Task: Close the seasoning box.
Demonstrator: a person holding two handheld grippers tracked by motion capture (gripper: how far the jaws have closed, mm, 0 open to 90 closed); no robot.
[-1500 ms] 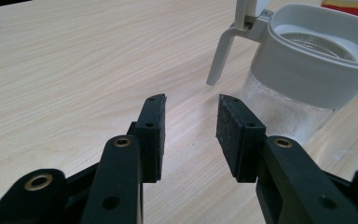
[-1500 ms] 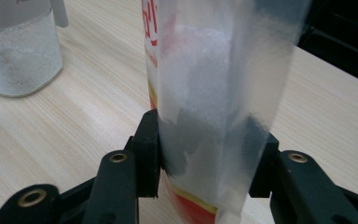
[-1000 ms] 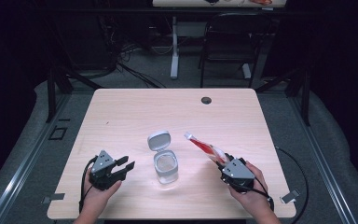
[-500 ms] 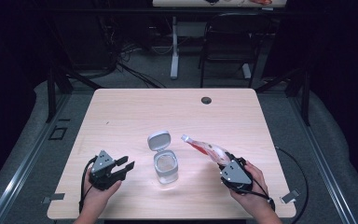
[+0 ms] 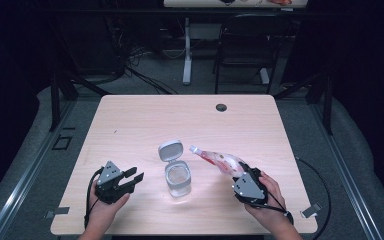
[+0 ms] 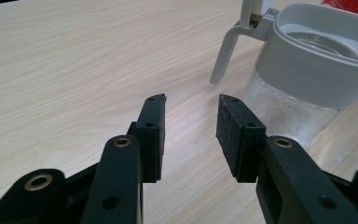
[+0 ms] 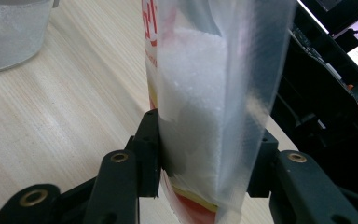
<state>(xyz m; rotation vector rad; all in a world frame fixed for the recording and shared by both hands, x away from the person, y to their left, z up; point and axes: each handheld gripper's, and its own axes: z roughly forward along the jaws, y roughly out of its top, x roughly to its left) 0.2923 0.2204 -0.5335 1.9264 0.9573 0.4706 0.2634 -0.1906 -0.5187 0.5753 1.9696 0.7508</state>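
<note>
High view: glass jar (image 5: 178, 179) mid-bench (image 5: 190, 125), lid (image 5: 171, 150) flipped back for filling; right tongs (image 5: 241, 175) tilt the pouch (image 5: 219, 160) with its mouth toward the jar.

Left gripper view: left tongs (image 6: 189, 123) released, empty, just beside the jar (image 6: 307, 79), likely to steady it.

Right gripper view: right tongs (image 7: 207, 154) clenched on the pouch (image 7: 205, 93) of white granules.

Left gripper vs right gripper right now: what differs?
The left gripper is open and empty; the right gripper is shut on a bag of white grains. The left rests beside the jar; the right tilts its bag toward it. Both have black jaws.
</note>
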